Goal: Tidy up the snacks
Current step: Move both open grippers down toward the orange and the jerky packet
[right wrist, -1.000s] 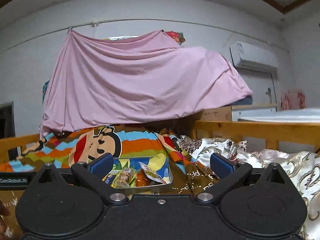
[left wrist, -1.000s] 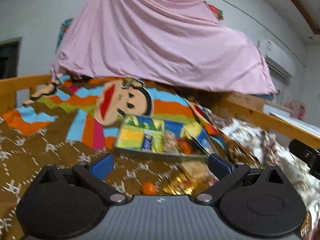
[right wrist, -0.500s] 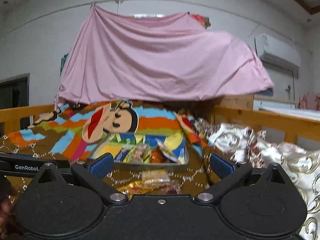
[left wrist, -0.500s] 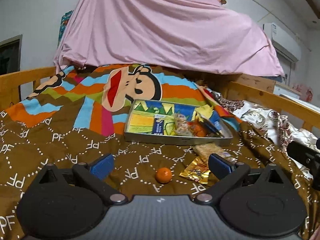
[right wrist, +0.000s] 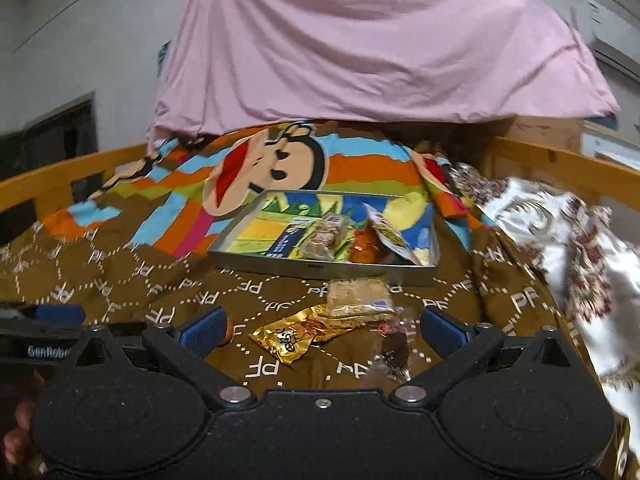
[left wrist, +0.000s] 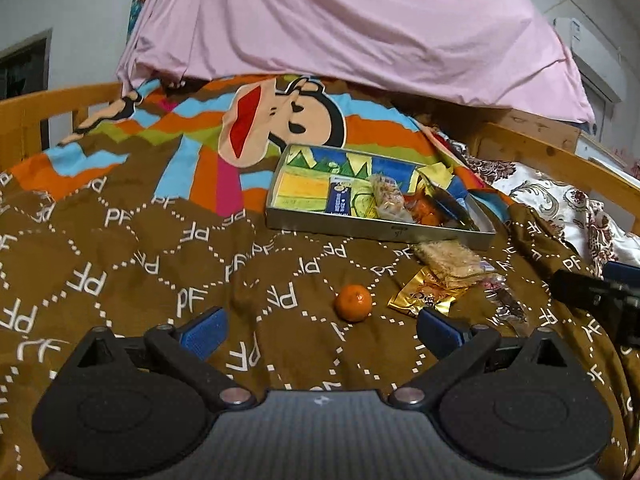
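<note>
Left wrist view: both tools, left tool and right tool, hanging wide open, holding nothing; next probably grabbing the orange for the tray.

Both handheld grippers sit low in their frames with jaws spread wide and nothing between the blue pads. The left gripper fills the bottom of its own view, and its black body edges into the lower left of the right wrist view. The right gripper does likewise, appearing at the right edge of the left view. What may be fingers show, blurred, at lower left.
</note>
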Tool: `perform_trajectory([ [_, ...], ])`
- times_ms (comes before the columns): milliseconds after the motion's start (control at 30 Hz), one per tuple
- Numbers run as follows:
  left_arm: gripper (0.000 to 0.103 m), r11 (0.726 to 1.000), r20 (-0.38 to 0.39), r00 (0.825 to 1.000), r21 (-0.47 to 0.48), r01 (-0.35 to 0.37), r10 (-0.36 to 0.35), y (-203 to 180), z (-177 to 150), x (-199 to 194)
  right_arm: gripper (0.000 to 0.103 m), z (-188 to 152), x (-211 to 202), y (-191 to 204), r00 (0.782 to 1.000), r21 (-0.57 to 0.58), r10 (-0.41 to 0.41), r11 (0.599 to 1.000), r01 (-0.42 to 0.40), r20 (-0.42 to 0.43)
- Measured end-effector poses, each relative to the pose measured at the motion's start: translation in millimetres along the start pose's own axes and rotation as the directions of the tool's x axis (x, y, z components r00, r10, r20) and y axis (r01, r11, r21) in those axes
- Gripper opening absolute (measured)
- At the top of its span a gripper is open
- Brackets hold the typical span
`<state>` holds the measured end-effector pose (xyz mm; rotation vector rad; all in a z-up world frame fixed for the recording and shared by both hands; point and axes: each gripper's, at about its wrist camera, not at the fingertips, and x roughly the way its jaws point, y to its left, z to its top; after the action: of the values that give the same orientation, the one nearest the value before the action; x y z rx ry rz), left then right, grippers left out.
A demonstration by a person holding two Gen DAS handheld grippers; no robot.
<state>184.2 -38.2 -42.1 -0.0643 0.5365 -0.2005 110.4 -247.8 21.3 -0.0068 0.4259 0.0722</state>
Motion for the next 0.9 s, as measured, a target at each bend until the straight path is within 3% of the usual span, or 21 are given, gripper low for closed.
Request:
perform_trajectory([
  [400,0.102,0.992,-0.078,0.995,0.098,0.076,-0.068,-15.4,19.6,53.9,0.102,-4.1,48.8,-15.2,0.993,-0.078,-0.036,0.997,0.028,-0.111],
  [600,0.102,0.982,-0.111,0.988,0.148,0.12,-0.104,-17.7,30.1,80.8,0.102,-9.4,66.9,-22.4,0.986,-0.061,-0.053,0.997,0.043,-0.159],
  [900,0.102,0.972,-0.151,0.967,0.089,0.218,-0.203,-5.1,29.0,103.1,0.102,-17.7,97.4,-24.4,0.968,-0.1,-0.122,0.99,0.102,-0.22],
])
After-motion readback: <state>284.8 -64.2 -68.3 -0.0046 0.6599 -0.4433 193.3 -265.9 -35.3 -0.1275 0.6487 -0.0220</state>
